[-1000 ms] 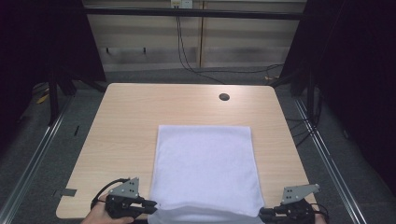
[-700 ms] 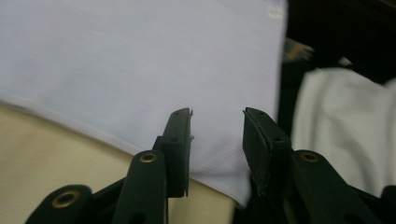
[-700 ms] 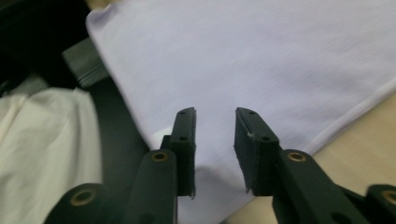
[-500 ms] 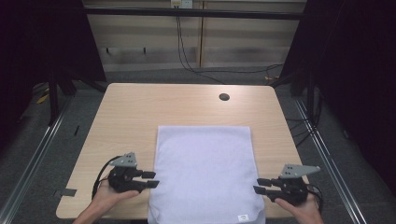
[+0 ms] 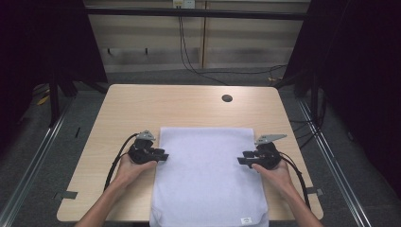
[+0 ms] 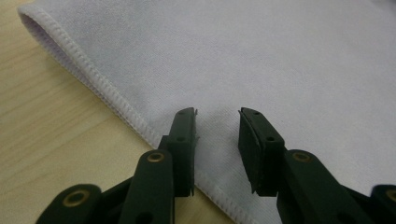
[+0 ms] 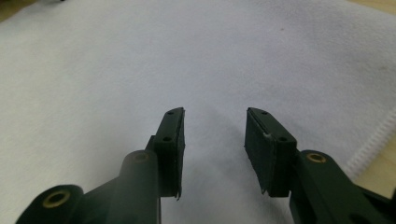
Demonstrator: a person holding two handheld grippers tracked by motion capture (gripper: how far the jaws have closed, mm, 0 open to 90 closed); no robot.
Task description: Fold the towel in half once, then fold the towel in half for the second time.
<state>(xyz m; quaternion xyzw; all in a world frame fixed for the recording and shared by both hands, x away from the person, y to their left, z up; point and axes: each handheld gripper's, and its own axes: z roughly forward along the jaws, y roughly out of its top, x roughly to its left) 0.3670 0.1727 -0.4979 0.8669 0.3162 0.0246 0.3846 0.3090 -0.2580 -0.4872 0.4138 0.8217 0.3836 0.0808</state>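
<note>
A white towel (image 5: 208, 175) lies flat on the wooden table (image 5: 142, 104), and its near end hangs over the front edge. My left gripper (image 5: 165, 155) sits at the towel's left hem, about midway along it. Its jaws have just been closing a little but stand open over the hem (image 6: 116, 100), with nothing pinched between them (image 6: 217, 114). My right gripper (image 5: 240, 161) is at the right edge, pointing inward. Its jaws have just been opening and stand apart (image 7: 215, 112) above the cloth (image 7: 140, 60), with the right hem (image 7: 373, 140) beside them.
A small dark round hole (image 5: 227, 98) is in the tabletop beyond the towel. A small label (image 5: 245, 220) marks the towel's near right corner. Bare wood runs along the towel's left and far sides. Dark frame rails and floor surround the table.
Both grippers have moved away from the table's front edge, up along the towel's sides to about its middle. The towel's bunched near end now lies flat.
</note>
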